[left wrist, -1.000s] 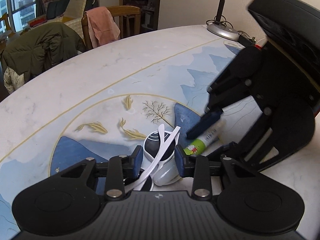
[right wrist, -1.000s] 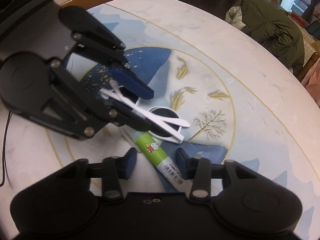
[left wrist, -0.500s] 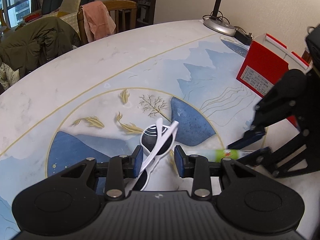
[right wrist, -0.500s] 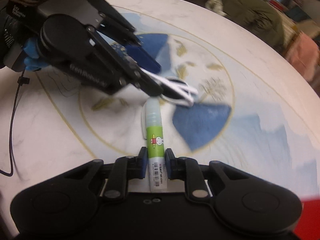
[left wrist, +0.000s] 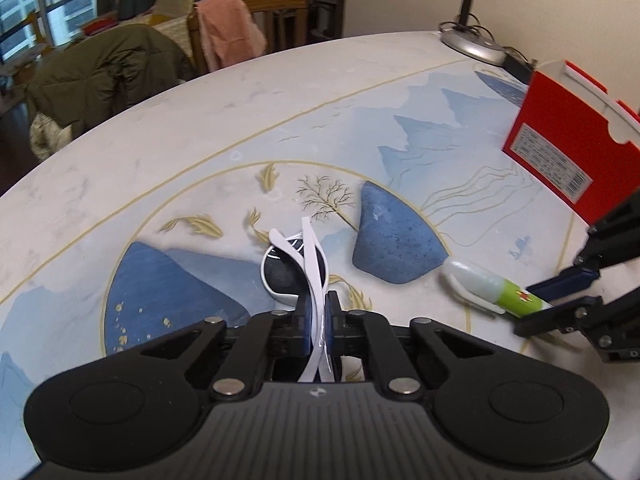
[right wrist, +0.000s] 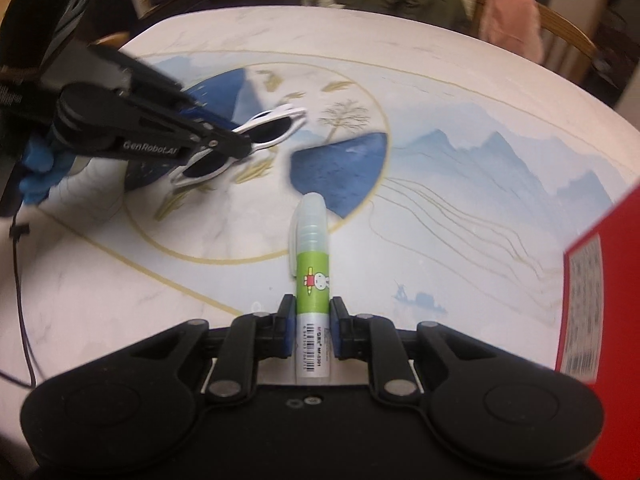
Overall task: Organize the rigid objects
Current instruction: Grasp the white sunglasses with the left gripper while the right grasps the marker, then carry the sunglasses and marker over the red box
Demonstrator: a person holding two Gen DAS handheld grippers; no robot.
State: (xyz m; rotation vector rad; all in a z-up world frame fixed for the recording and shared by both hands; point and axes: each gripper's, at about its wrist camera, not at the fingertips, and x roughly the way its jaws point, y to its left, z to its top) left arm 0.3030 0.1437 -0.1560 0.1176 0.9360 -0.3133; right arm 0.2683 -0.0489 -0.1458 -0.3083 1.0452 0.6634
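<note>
The left gripper (left wrist: 318,322) clenches the folded white sunglasses (left wrist: 298,264) over the painted table (left wrist: 200,128), while the right gripper (right wrist: 312,330) grips a green glue stick (right wrist: 313,276) — near the red box (left wrist: 560,148).

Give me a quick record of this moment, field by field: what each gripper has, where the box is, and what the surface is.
left gripper: shut on the white sunglasses, gripped by the folded temples
right gripper: shut on the green glue stick, cap end pointing away from it
red box: standing on the table, toward the right gripper's side
table: round, pale, printed with blue mountains and gold fish
desk lamp: at the far edge
</note>
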